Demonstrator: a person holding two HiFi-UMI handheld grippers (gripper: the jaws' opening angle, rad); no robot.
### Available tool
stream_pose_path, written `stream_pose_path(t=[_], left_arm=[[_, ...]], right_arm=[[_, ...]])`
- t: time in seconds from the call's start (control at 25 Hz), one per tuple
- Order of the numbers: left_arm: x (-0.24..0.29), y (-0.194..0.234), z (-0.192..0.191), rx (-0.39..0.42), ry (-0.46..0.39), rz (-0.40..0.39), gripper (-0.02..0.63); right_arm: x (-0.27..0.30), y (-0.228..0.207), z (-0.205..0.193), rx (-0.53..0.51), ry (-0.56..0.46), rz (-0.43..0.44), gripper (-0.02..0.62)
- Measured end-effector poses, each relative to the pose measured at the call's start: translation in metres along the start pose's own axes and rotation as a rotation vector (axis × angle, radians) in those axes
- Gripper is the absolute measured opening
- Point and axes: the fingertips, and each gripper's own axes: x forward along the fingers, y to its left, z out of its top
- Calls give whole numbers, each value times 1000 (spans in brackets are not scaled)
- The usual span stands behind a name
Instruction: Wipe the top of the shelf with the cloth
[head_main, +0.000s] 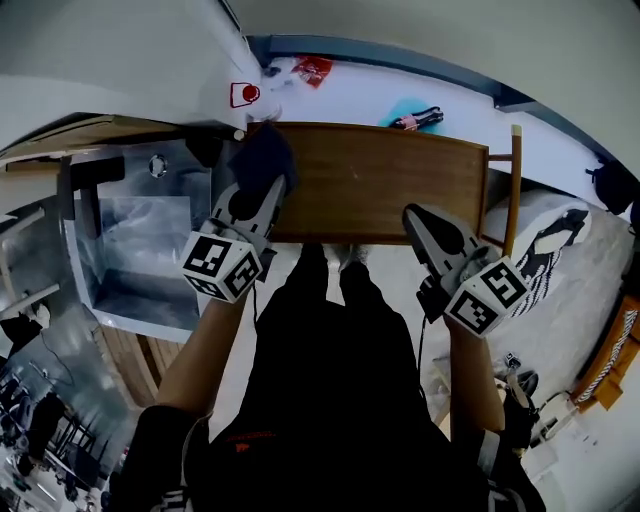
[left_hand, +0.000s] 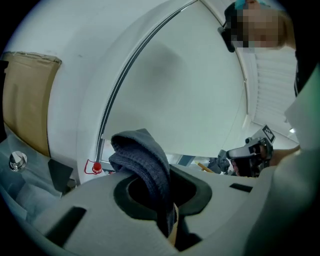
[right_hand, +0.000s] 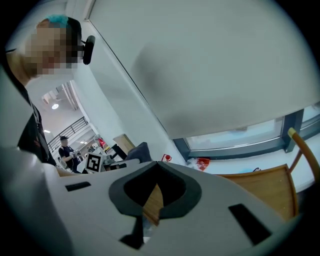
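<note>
The brown wooden shelf top (head_main: 380, 180) lies ahead of me in the head view. My left gripper (head_main: 268, 192) is at its left end, shut on a dark blue cloth (head_main: 262, 155) that bunches out past the jaw tips over the shelf's left corner. In the left gripper view the cloth (left_hand: 142, 160) hangs folded between the closed jaws. My right gripper (head_main: 418, 222) hovers at the shelf's front edge on the right, shut with nothing held. Through the closed right gripper (right_hand: 159, 166) a strip of the wooden shelf (right_hand: 152, 202) shows.
A steel sink unit (head_main: 140, 250) stands left of the shelf. A white wall panel with a red tag (head_main: 245, 95) is behind it. On the window sill (head_main: 350, 90) lie a red packet (head_main: 313, 69) and a blue-and-black item (head_main: 415, 118). A wooden post (head_main: 515, 190) and a patterned cushion (head_main: 545, 245) sit at the right.
</note>
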Motion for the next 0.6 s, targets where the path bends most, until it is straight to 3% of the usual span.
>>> stream_pose_path(t=[0.28, 0.6], left_arm=[[26, 36, -31, -41, 57, 41, 57], [49, 74, -67, 5, 106, 166, 57]], right_arm=[[31, -4, -17, 24, 57, -16, 5], [56, -24, -40, 42, 93, 41, 5]])
